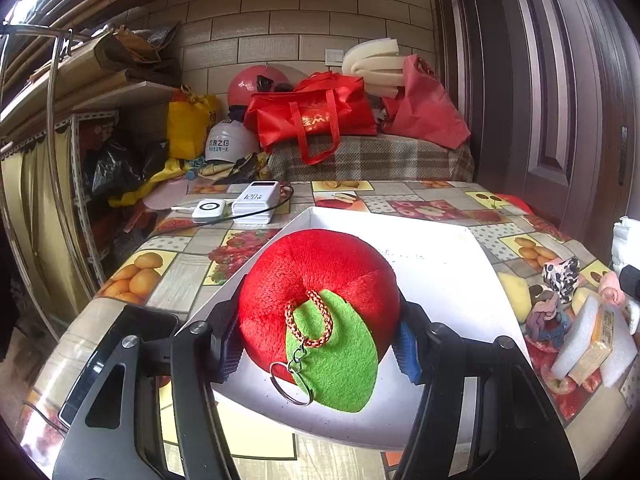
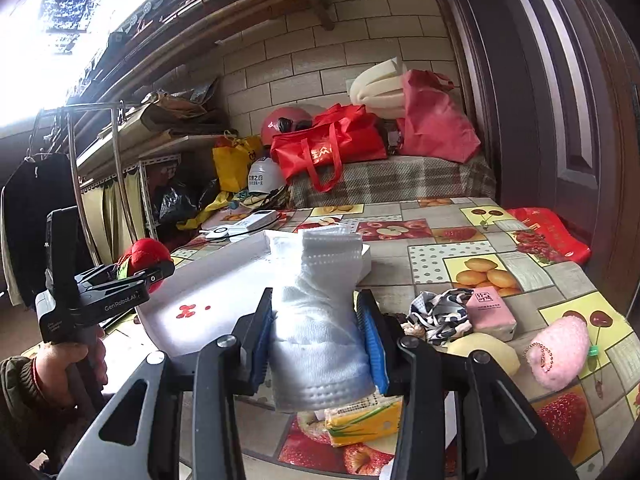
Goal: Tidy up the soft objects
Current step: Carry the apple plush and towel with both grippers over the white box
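- On fruit-print tablecloth table point(image 1: 168, 276), shallow white cardboard box point(image 1: 440, 280) sits centre; both grippers hover at its near edge.
- Left gripper point(image 1: 318, 344) jaws pinching red plush apple with green felt leaf point(image 1: 320, 280) above the box; orange braided loop and metal key ring point(image 1: 290, 384) hang off its front.
- Right gripper point(image 2: 316, 344) jaws pressed onto folded white towel-like cloth point(image 2: 320, 312), blue pads on both sides, held over table just right of the box.
- Left gripper body seen from right wrist view reads "GenRobot.AI" point(image 2: 120, 300); person's hand point(image 2: 68, 364) grips its handle.
- White power bank point(image 1: 256, 202) shows "120W" upside down, cable to small white round-button device point(image 1: 208, 210) beside it.
- Red tote bag point(image 1: 316, 120) has gold lettering, partly readable only; white helmet point(image 1: 230, 142) has Chinese characters, too small to read.
- Pink tissue pack point(image 2: 490, 312) has printed label, unreadable; yellow-green tissue pack point(image 2: 364, 420) lies below the right jaws.
- Loose soft things right of box: black-white patterned cloth point(image 2: 440, 312), pink fuzzy plush with bead chain point(image 2: 560, 352), pale yellow sponge point(image 2: 484, 352), white foam block point(image 1: 592, 344).
- Black phone point(image 1: 116, 356) lies flat left of box, under left gripper frame.
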